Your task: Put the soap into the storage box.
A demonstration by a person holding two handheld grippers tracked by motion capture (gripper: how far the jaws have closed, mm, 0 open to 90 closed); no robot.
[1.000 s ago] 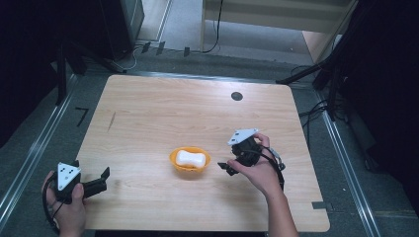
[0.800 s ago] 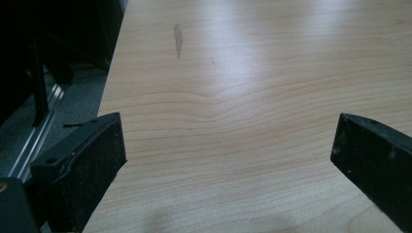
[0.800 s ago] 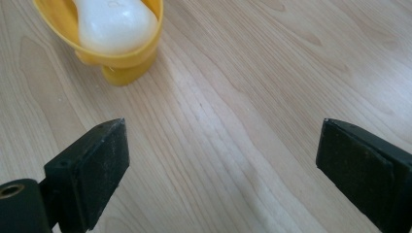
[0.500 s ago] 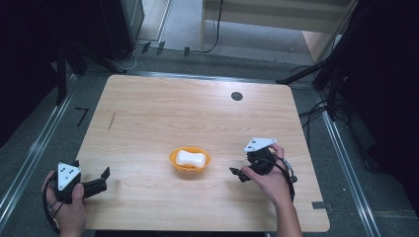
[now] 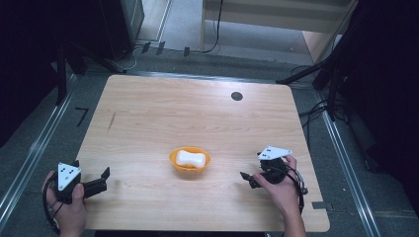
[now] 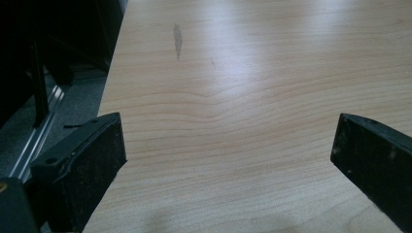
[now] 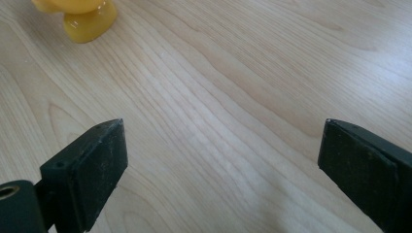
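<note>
A person works at a light wooden table with a handheld gripper in each hand, seen from the high view. Near the table's centre sits an orange bowl holding a white, bone-shaped piece. The right gripper, at about 4 o'clock from the bowl and well apart from it, points toward the bowl; its jaws have just finished opening and stand wide apart with nothing but bare wood between them, as the right gripper view confirms, where the bowl's orange base sits at about 11 o'clock. The left gripper, at about 8 o'clock from the bowl near the table's front left corner, also has its jaws spread wide and empty, facing along the tabletop.
</note>
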